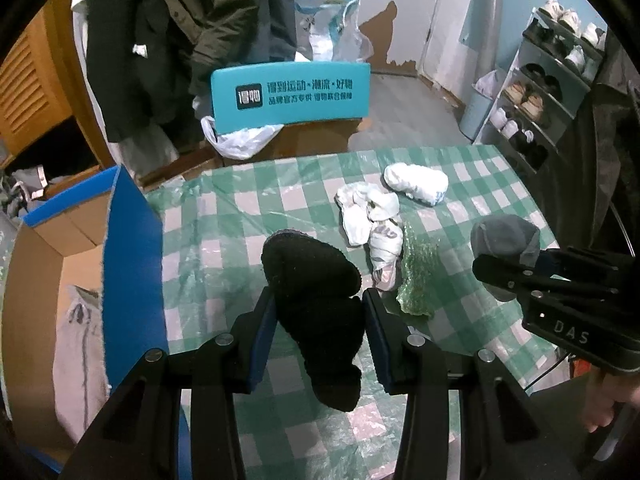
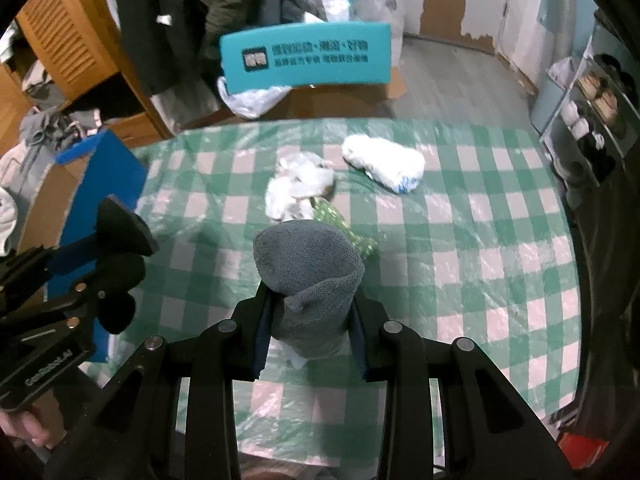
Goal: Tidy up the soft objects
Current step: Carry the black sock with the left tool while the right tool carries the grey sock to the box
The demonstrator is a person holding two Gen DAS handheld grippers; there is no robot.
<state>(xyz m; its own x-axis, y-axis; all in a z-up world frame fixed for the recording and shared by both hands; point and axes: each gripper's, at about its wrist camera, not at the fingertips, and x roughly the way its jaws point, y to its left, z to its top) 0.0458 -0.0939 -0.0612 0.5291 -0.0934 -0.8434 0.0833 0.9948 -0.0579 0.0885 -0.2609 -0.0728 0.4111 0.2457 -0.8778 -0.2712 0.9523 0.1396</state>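
Note:
My left gripper (image 1: 318,304) is shut on a black sock (image 1: 316,292) and holds it above the table's left part, beside the box. It also shows at the left of the right wrist view (image 2: 120,264). My right gripper (image 2: 310,304) is shut on a grey sock (image 2: 310,272) above the table's middle; it shows at the right of the left wrist view (image 1: 506,246). On the green checked tablecloth (image 1: 224,240) lie a heap of white socks (image 1: 372,216), a white rolled bundle (image 1: 416,184) and a green bubble wrap piece (image 1: 418,276).
An open cardboard box with blue flaps (image 1: 132,248) stands left of the table, with pale cloth (image 1: 76,344) inside. A teal chair back (image 1: 290,94) is behind the table. A shoe rack (image 1: 540,92) stands at the right. Coats (image 1: 160,40) hang at the back.

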